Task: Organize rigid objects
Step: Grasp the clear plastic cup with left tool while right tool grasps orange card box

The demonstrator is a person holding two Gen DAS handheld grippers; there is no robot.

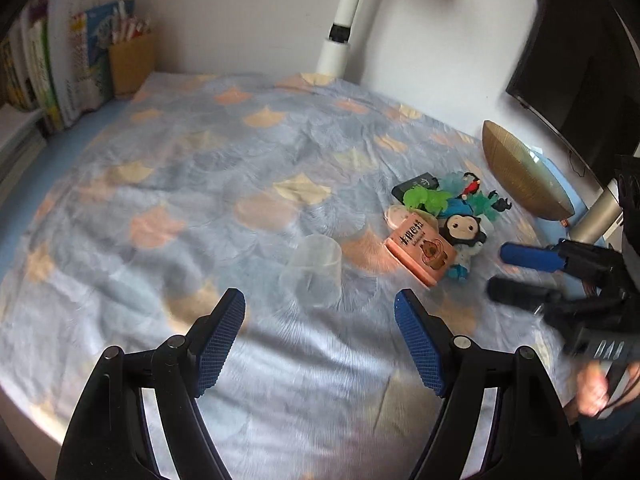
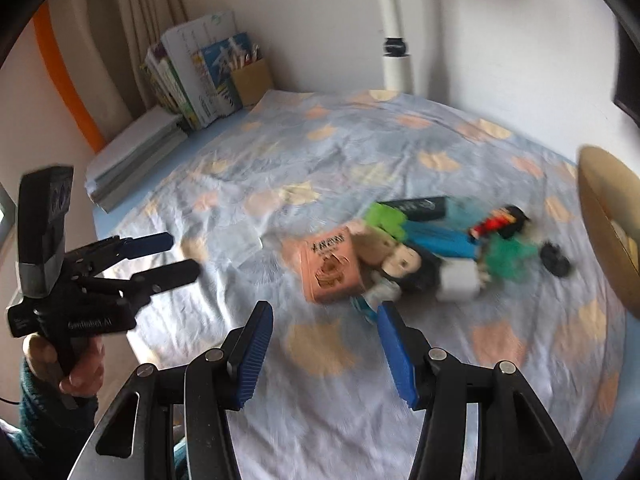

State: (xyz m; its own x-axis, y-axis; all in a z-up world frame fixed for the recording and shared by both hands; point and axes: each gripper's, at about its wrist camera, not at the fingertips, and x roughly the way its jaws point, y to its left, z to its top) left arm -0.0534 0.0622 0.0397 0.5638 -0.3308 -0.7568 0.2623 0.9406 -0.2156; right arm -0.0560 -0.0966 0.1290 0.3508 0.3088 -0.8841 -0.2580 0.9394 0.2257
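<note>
The left gripper [image 1: 320, 312] hovers with jaws apart and nothing between them; a clear plastic cup [image 1: 314, 274] lies on its side on the patterned cloth [image 1: 200, 184] just beyond its fingertips. The right gripper [image 2: 324, 328] also stands apart and empty. Just ahead of its jaws sits a pink box [image 2: 328, 266], with a dark-haired doll [image 2: 408, 264], green toys [image 2: 386, 218] and a black case [image 2: 420, 204] crowded behind.
</note>
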